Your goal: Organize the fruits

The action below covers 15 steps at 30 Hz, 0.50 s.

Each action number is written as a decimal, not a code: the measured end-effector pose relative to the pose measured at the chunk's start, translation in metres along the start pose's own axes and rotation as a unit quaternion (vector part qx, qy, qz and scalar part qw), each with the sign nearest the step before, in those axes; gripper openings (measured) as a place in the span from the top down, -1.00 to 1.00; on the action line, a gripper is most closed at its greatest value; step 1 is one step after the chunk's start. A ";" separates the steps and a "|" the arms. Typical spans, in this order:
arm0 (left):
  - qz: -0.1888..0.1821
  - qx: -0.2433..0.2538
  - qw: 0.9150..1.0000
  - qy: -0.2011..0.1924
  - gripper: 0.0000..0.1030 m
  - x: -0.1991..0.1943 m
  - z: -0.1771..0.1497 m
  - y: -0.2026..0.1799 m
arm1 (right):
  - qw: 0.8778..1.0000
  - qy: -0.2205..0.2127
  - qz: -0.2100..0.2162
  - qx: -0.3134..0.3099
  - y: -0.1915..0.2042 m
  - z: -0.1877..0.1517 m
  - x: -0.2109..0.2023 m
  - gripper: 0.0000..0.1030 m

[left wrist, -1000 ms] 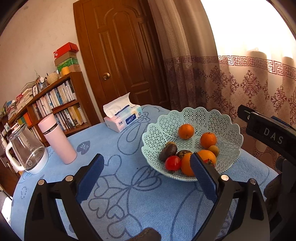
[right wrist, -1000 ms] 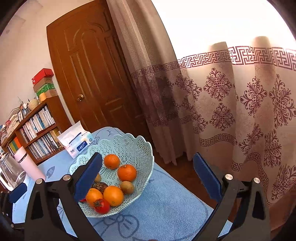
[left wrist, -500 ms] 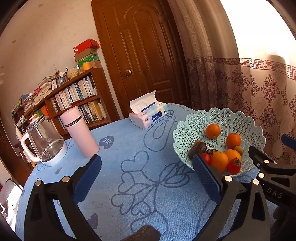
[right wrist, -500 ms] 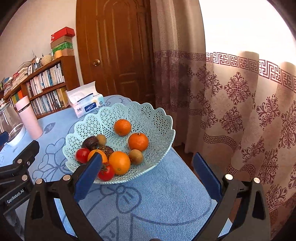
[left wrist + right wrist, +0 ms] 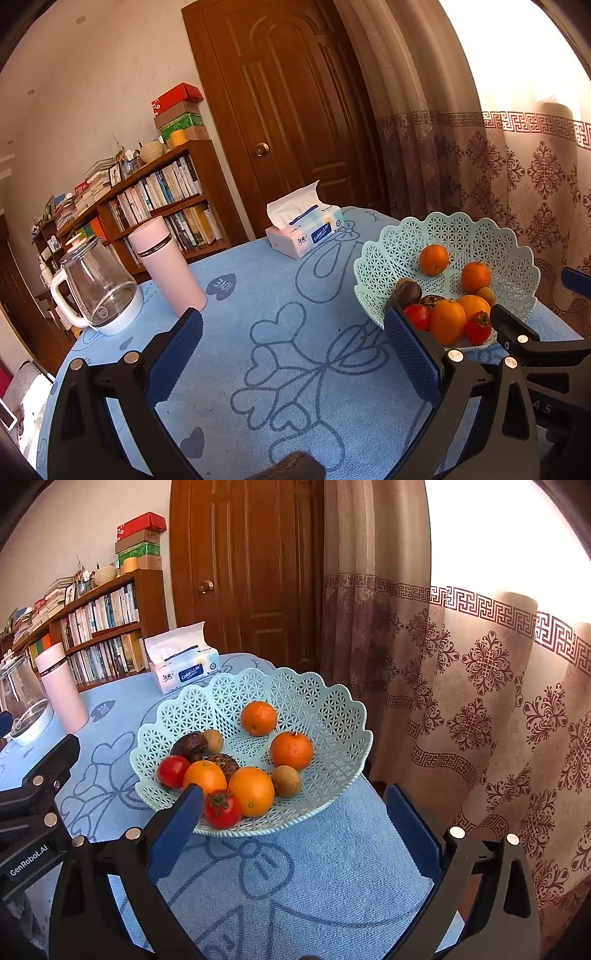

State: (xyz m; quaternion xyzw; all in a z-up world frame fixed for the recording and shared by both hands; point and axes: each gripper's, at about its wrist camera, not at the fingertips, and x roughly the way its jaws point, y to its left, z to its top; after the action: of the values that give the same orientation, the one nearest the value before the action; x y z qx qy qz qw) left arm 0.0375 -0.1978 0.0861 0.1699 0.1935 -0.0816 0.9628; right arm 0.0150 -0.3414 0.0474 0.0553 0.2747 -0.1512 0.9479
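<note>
A pale green lattice basket (image 5: pixel 332 716) (image 5: pixel 517 258) stands on the blue tablecloth near the table's right edge. It holds several oranges (image 5: pixel 258 718), two tomatoes (image 5: pixel 222 809), dark brown fruits (image 5: pixel 190 746) and small tan fruits (image 5: pixel 286 781). My right gripper (image 5: pixel 295 812) hovers open just in front of the basket, nothing between its blue pads. My left gripper (image 5: pixel 293 343) is open over bare cloth, left of the basket; its right pad hides part of the basket's near rim. The right gripper's body (image 5: pixel 535 354) shows at the right of the left wrist view.
A tissue box (image 5: pixel 304 230) (image 5: pixel 183 668) lies behind the basket. A pink flask (image 5: pixel 168 266) and a glass kettle (image 5: pixel 98 288) stand at the left. Beyond the table are a bookshelf (image 5: pixel 155 206), a wooden door (image 5: pixel 288 110) and a patterned curtain (image 5: pixel 480 664).
The left view has swung left, so the basket has slid to the right of the frame. The right view has rolled upright and come nearer the basket, which now sits centred.
</note>
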 end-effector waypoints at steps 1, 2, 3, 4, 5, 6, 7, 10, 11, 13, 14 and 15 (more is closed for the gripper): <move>0.000 0.000 1.000 0.000 -0.90 0.000 0.000 0.000 | 1.000 0.000 0.000 0.000 0.000 0.000 0.000 -0.94; 0.000 0.000 1.000 0.000 -0.90 0.000 0.000 0.000 | 1.000 0.001 0.000 0.000 0.000 0.000 0.000 -0.94; 0.000 0.000 1.000 0.001 -0.90 0.001 0.000 0.000 | 1.000 0.001 0.000 0.000 0.000 0.000 0.000 -0.94; 0.000 0.000 1.000 0.001 -0.90 0.001 0.000 -0.001 | 1.000 0.001 0.000 0.000 0.000 0.000 0.000 -0.94; -0.001 0.001 1.000 0.001 -0.90 0.001 0.000 -0.001 | 1.000 0.001 0.000 0.000 0.000 0.000 0.000 -0.94; -0.001 0.001 1.000 0.001 -0.90 0.001 -0.001 -0.001 | 1.000 0.001 -0.001 0.000 0.000 0.000 0.000 -0.94; -0.001 0.002 1.000 0.001 -0.90 0.000 -0.001 -0.001 | 1.000 0.001 -0.001 0.000 0.000 0.000 0.000 -0.94; -0.001 0.003 1.000 0.002 -0.90 0.001 -0.001 -0.002 | 1.000 0.002 -0.001 0.001 -0.001 0.000 0.001 -0.94; -0.001 0.002 1.000 0.002 -0.90 0.001 -0.001 -0.002 | 1.000 0.003 -0.002 0.001 -0.001 0.000 0.002 -0.94; -0.001 0.003 1.000 0.003 -0.90 0.001 -0.002 -0.002 | 1.000 0.003 -0.001 0.001 -0.001 0.000 0.001 -0.94; -0.001 0.003 1.000 0.003 -0.90 0.001 -0.002 -0.002 | 1.000 0.003 -0.002 0.001 -0.001 0.000 0.001 -0.94; -0.001 0.002 1.000 0.003 -0.90 0.001 -0.002 -0.002 | 1.000 0.002 -0.002 0.001 -0.001 0.000 0.001 -0.94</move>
State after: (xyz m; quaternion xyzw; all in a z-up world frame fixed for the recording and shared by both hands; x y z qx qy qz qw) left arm 0.0375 -0.1989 0.0838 0.1721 0.1962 -0.0824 0.9618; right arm 0.0158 -0.3423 0.0463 0.0565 0.2770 -0.1529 0.9470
